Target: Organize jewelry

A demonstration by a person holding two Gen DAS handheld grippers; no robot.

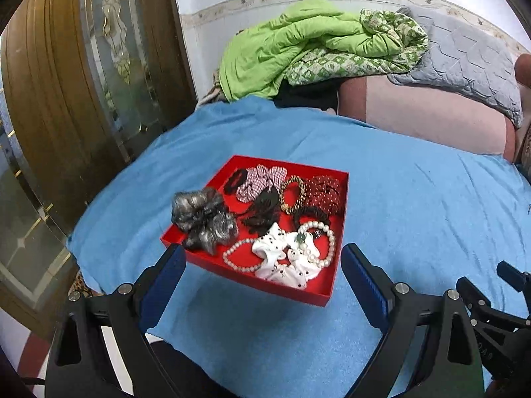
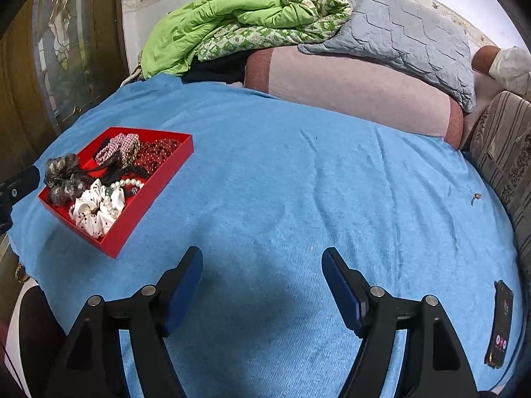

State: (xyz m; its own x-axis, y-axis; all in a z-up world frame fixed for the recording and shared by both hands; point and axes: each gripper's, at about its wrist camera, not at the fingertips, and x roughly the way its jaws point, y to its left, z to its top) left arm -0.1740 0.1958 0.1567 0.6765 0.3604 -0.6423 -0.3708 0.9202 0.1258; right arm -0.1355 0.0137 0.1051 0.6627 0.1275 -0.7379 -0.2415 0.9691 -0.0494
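Note:
A red tray [image 1: 327, 293] sits on the blue blanket [image 1: 415, 215], filled with scrunchies, bead bracelets and a pearl necklace [image 1: 327, 248]. A grey scrunchie [image 1: 202, 220] hangs over its left rim and a white dotted scrunchie [image 1: 285, 258] lies at its front. My left gripper [image 1: 264, 262] hovers open over the tray's near edge, holding nothing. In the right wrist view the same tray [image 2: 139, 212] lies at the left. My right gripper [image 2: 262, 262] stands open and empty over bare blanket [image 2: 298, 182]. A small piece of jewelry [image 2: 475, 196] lies far right on the blanket.
A phone [image 2: 501, 325] lies near the blanket's right front edge. Green bedding [image 2: 232, 23], a grey quilted pillow [image 2: 398, 30] and a pink cushion [image 2: 358, 89] pile up behind. A wooden door with glass [image 1: 83, 83] stands at the left, a striped sofa arm [image 2: 504, 152] at the right.

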